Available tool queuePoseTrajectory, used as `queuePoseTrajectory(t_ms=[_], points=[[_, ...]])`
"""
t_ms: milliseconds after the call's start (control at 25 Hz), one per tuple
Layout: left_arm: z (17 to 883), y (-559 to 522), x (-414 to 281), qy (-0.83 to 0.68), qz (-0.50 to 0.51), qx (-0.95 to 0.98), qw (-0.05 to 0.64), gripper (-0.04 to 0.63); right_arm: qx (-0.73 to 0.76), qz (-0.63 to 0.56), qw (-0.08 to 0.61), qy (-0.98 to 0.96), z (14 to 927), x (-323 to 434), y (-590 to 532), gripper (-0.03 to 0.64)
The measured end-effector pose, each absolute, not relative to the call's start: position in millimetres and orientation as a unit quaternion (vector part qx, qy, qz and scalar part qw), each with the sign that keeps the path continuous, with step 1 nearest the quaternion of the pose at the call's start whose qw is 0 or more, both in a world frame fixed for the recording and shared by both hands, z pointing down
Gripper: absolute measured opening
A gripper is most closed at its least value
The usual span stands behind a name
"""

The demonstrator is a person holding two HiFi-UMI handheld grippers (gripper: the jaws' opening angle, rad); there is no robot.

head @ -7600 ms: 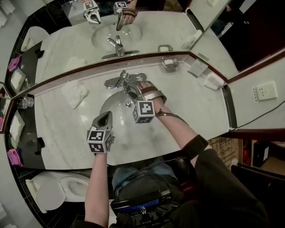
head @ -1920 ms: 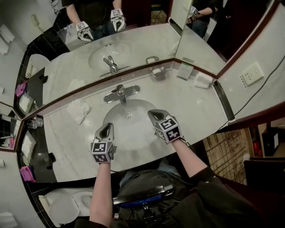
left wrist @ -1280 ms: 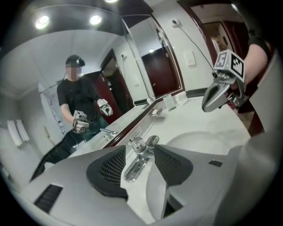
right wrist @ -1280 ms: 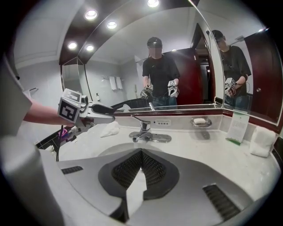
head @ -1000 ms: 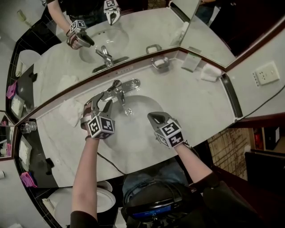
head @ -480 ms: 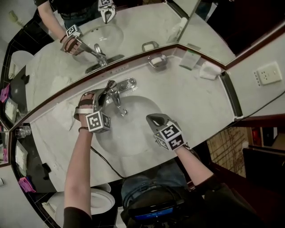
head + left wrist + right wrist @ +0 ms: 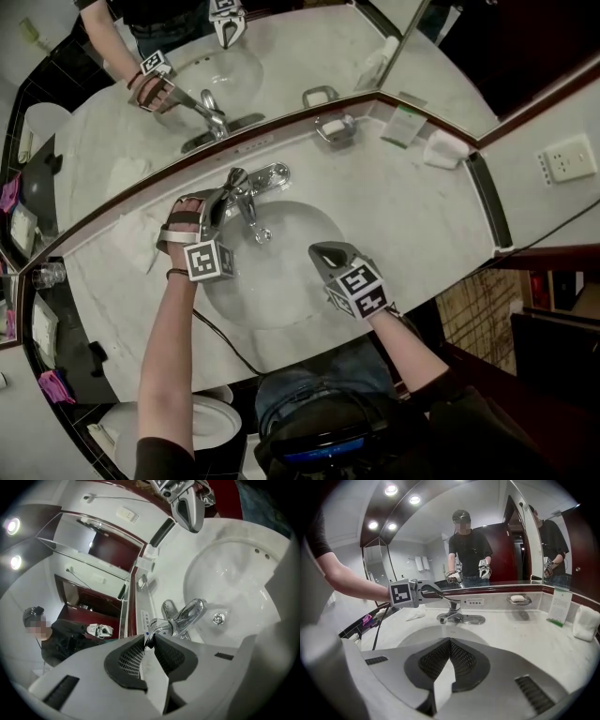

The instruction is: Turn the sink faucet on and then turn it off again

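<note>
No lettering is legible; the wall plaque's [image 7: 476,602] print is too small.

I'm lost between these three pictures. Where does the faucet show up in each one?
Head view: faucet up and left of centre, at the basin's far rim.
Left gripper view: faucet just below centre, close up.
Right gripper view: faucet near the centre, small, under the mirror.
Shared landmark: the white basin lies right beside the faucet in all three.
</note>
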State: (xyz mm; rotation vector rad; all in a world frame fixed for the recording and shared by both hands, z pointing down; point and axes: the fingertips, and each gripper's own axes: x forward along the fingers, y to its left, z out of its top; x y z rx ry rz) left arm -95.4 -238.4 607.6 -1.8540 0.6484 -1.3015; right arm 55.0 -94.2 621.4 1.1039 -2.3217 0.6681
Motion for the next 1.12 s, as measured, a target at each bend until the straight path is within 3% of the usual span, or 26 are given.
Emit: queuePoseTrajectory(t_ms=[1120], points=[[636,-213,-108,0.355,-0.473,-0.720,0.362,0.061,0.387,0.243,0.252,-0.853,630,39,-90,0.021]])
